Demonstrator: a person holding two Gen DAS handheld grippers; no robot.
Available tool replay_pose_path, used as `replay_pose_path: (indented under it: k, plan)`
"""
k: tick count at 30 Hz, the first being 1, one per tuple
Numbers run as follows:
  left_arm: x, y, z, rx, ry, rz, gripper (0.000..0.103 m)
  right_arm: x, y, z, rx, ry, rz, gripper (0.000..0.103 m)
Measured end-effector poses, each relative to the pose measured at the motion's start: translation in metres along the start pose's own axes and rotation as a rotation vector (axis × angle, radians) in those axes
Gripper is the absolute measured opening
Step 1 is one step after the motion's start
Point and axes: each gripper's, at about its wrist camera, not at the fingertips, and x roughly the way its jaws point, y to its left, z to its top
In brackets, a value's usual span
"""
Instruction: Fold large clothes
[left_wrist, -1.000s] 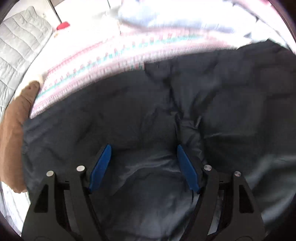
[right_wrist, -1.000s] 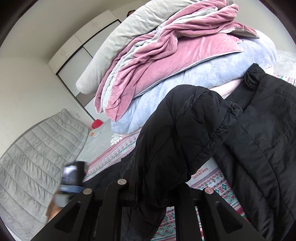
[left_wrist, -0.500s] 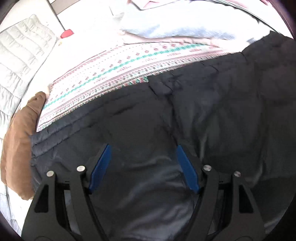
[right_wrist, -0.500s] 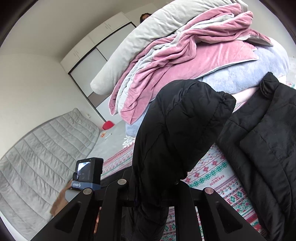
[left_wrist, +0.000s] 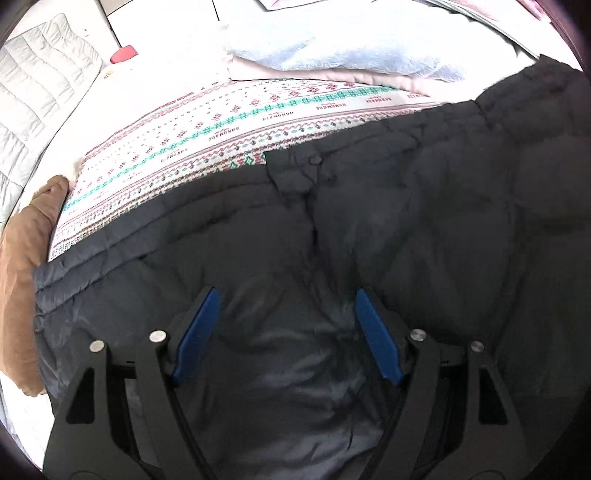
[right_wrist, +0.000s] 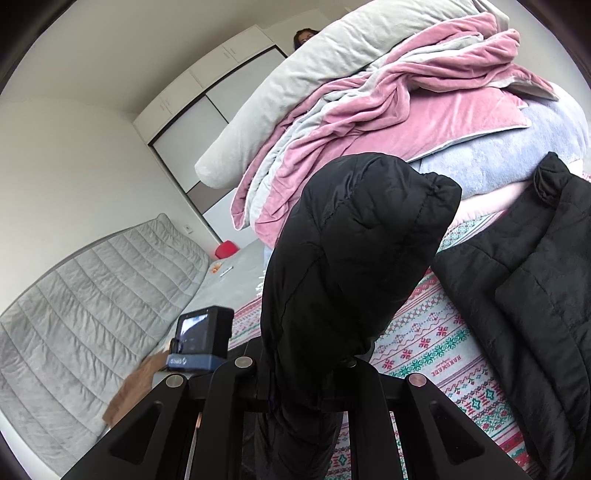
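- The black puffer jacket (left_wrist: 424, 236) lies spread on the bed, over a patterned blanket (left_wrist: 236, 118), and fills the lower and right parts of the left wrist view; its hem edge runs from lower left up to the right across that view.
- The left gripper (left_wrist: 286, 332) hovers over the jacket body with its blue-padded fingers (left_wrist: 195, 332) spread wide and nothing between them; whether the tips touch the fabric cannot be told.
- The right gripper (right_wrist: 310, 373) is clamped on a sleeve (right_wrist: 354, 258) of the jacket, which rises in a dark column straight ahead of the fingers, its gathered cuff end at the top.
- The sleeve's long axis runs along the gripper's forward axis, away from the camera; the rest of the jacket (right_wrist: 535, 295) lies to the right in this view, well clear of the lifted sleeve.
- My judgement: the coming move is to carry the sleeve across onto the jacket body, so the right arm does the work and the left gripper, already over the body, can pin it flat.
- A heap of pink and pale blankets (right_wrist: 369, 110) sits beyond the jacket, near its far edge; a swung sleeve could brush it.
- The small camera (right_wrist: 203, 339) on the left gripper shows to the left of the sleeve.
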Motion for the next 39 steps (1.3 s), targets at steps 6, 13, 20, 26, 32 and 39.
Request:
replay_pose_path:
  k: [6,13,20,26,32,39]
  plan:
    - [0.028,-0.01,-0.005,-0.035,0.02,0.05,0.081,0.006,0.003,-0.002,-0.024,0.023,-0.003,0.013]
    - [0.002,0.006,-0.008,-0.042,0.023,-0.004,0.081,0.006,0.005,-0.003,-0.049,0.021,-0.011,0.013]
    - [-0.063,0.028,-0.082,-0.016,-0.054,-0.123,0.081,0.006,-0.004,0.0,-0.014,0.023,-0.01,0.013]
    - [-0.057,-0.024,-0.144,0.164,-0.106,-0.031,0.081,0.006,0.007,-0.004,-0.055,0.019,-0.017,0.013]
    - [-0.077,-0.007,-0.151,0.132,-0.111,-0.116,0.081,0.005,0.021,-0.011,-0.134,0.02,-0.066,0.013]
    - [-0.146,0.102,-0.183,-0.116,-0.244,-0.203,0.081,0.002,0.024,-0.012,-0.154,0.015,-0.093,0.013]
